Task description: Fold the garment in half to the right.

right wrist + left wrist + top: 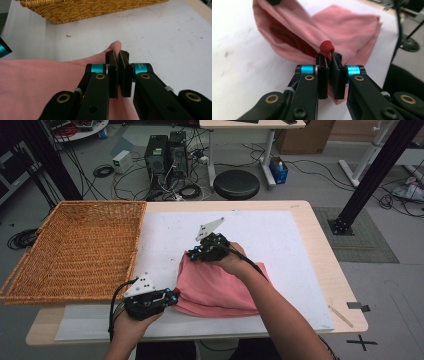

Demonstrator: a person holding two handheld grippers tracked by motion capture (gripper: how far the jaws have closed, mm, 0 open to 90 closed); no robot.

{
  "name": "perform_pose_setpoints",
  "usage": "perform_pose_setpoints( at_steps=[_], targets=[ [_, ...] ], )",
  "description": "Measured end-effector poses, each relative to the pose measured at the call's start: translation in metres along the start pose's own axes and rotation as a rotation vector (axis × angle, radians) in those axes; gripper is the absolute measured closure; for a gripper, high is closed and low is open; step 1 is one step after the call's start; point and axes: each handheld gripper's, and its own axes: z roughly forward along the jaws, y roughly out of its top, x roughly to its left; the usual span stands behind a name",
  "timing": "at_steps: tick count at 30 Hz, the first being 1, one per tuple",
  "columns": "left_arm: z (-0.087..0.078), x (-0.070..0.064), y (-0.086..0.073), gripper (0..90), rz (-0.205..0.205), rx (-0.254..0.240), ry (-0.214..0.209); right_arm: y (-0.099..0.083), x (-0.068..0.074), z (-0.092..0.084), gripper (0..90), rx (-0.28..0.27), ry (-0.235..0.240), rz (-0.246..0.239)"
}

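The folded pink garment [220,287] lies on the white mat [290,245], at four o'clock from the wicker basket [75,250]; left gripper [172,296] and right gripper [192,254] each pinch a corner, probably to lift it basketward.

Pink cloth [220,287] with dark red, perhaps ribbed, trim, golden-brown woven basket [75,250], white mat [280,240]
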Motion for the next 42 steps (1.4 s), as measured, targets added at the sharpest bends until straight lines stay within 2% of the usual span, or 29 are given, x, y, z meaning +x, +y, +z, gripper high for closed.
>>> perform_pose_setpoints(
  at_steps=[6, 8, 11, 15, 17, 18, 19, 22, 27, 32, 33, 34, 35, 36, 37, 40, 42],
  targets=[
    [0.016, -0.008, 0.024, 84.8, 0.035, -0.016, -0.096, -0.009, -0.003, -0.031, 87.6, -0.027, -0.015, -0.002],
    [0.024, -0.012, 0.028, 84.8, 0.041, -0.017, -0.123, -0.011, -0.003, -0.034, 87.6, -0.029, -0.02, -0.005],
    [0.036, -0.018, 0.034, 84.8, 0.053, -0.02, -0.156, -0.024, -0.005, -0.053, 87.6, -0.035, -0.041, 0.014],
    [0.052, -0.025, 0.041, 84.8, 0.071, -0.018, -0.191, -0.033, -0.005, -0.066, 87.5, -0.034, -0.058, 0.036],
    [0.062, -0.03, 0.046, 84.8, 0.076, -0.02, -0.214, -0.042, -0.004, -0.077, 87.6, -0.042, -0.074, 0.039],
    [0.066, -0.032, 0.048, 84.8, 0.08, -0.019, -0.222, -0.042, -0.004, -0.077, 87.6, -0.042, -0.074, 0.039],
    [0.071, -0.035, 0.051, 84.8, 0.085, -0.019, -0.236, -0.048, -0.004, -0.086, 87.5, -0.048, -0.082, 0.045],
    [0.085, -0.042, 0.059, 84.8, 0.105, -0.01, -0.266, -0.053, -0.004, -0.094, 87.6, -0.05, -0.092, 0.052],
    [0.11, -0.054, 0.075, 84.8, 0.132, -0.005, -0.315, -0.071, -0.006, -0.124, 87.6, -0.066, -0.131, 0.084],
    [0.146, -0.072, 0.095, 84.6, 0.174, -0.001, -0.373, -0.092, -0.01, -0.154, 87.4, -0.072, -0.178, 0.131],
    [0.152, -0.076, 0.098, 77.1, 0.19, -0.024, -0.378, -0.103, -0.011, -0.168, 85.1, -0.076, -0.222, 0.151],
    [0.156, -0.079, 0.1, 77.1, 0.195, -0.054, -0.378, -0.103, -0.011, -0.168, 85.1, -0.076, -0.222, 0.151],
    [0.161, -0.082, 0.104, 65.1, 0.192, -0.069, -0.366, -0.107, -0.012, -0.172, 81.2, -0.085, -0.237, 0.157],
    [0.164, -0.083, 0.107, 52.0, 0.178, -0.061, -0.366, -0.113, -0.013, -0.179, 70.5, -0.098, -0.261, 0.17],
    [0.165, -0.083, 0.108, 50.9, 0.186, -0.054, -0.357, -0.122, -0.014, -0.188, 70.2, -0.106, -0.286, 0.205],
    [0.158, -0.075, 0.108, 49.8, 0.19, -0.049, -0.323, -0.13, -0.014, -0.194, 70.2, -0.104, -0.306, 0.217],
    [0.148, -0.063, 0.104, 49.3, 0.158, -0.06, -0.286, -0.131, -0.014, -0.193, 70.2, -0.092, -0.307, 0.216]
  ],
)
